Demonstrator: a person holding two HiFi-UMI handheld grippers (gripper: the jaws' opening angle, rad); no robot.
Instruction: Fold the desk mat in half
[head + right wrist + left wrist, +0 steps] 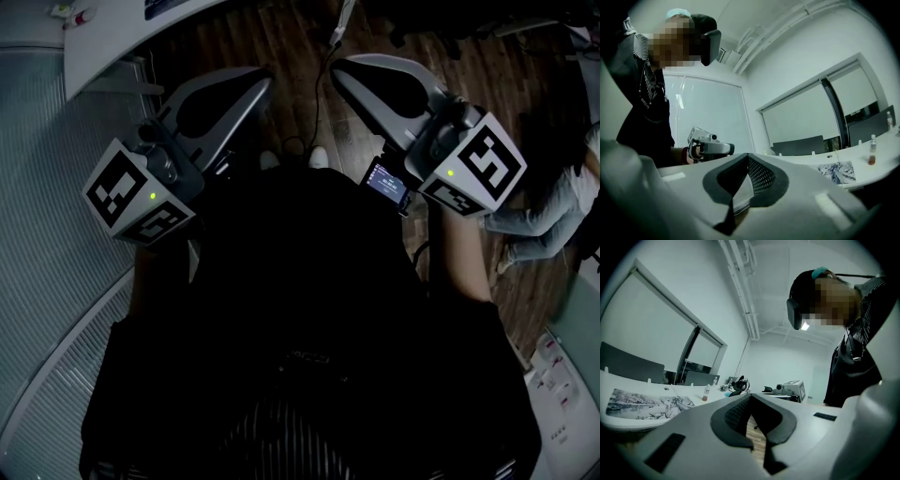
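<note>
The desk mat point(647, 405), printed with an ink landscape, lies flat on the white desk point(628, 418); it also shows far off in the right gripper view as the mat point(838, 171). Both grippers are held level in front of my chest, away from the desk. My left gripper point(263, 79) is shut with nothing in it, its tips meeting at the left gripper point(751, 395). My right gripper point(336, 70) is likewise shut and empty, seen tip to tip at the right gripper point(748, 154). Neither touches the mat.
A small bottle point(706, 392) and headphones point(738, 383) sit on the desk beyond the mat. The desk's curved edge point(112, 42) is at upper left over wooden floor point(281, 42). Another person point(553, 211) sits at the right; a power strip point(555, 380) lies lower right.
</note>
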